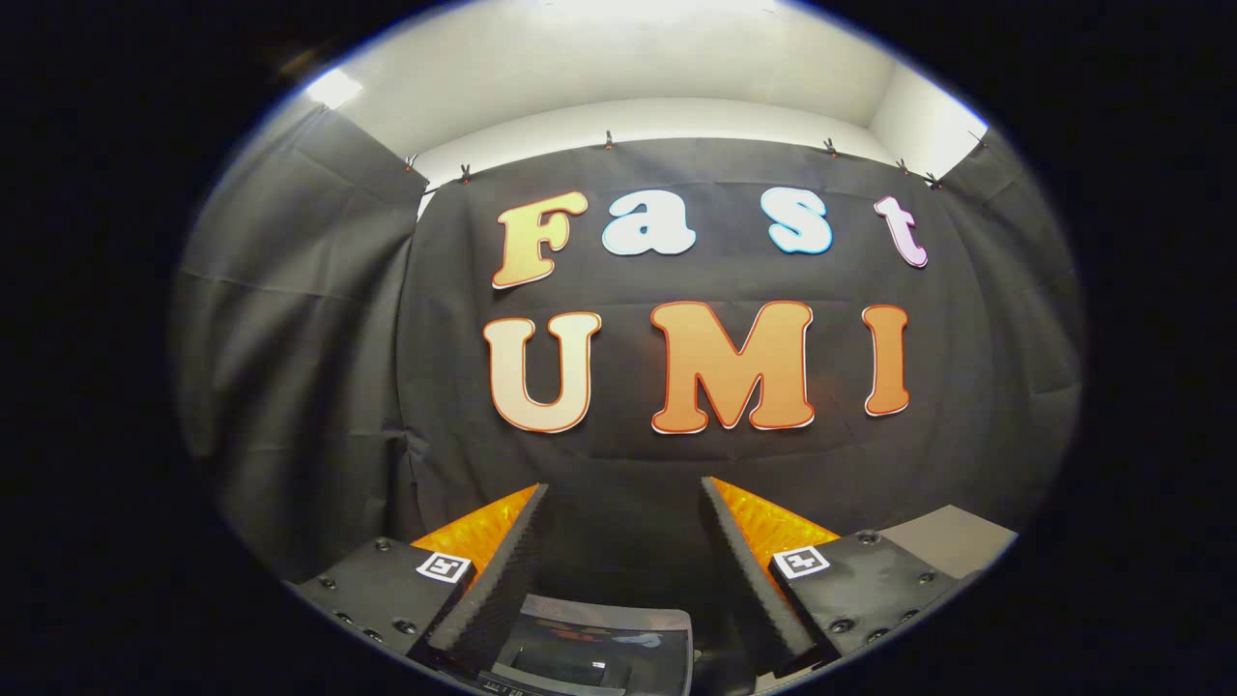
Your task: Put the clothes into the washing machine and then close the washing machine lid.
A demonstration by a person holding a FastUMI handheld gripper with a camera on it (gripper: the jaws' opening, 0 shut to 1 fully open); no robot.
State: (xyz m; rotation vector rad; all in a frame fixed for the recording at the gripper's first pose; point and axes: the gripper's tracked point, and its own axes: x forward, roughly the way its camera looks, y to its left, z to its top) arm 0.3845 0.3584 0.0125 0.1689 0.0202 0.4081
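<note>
My gripper is held level and points at the black cloth wall of the booth. Its fingers stand wide apart, open, with nothing between them. Low down between the finger bases lies a dark glossy panel with a pale frame. It may be the top of the washing machine, but I cannot tell from this angle.
A grey flat surface shows just beyond the right finger, against the wall. Black cloth hangs on the left and right sides too, clipped below a white wall.
</note>
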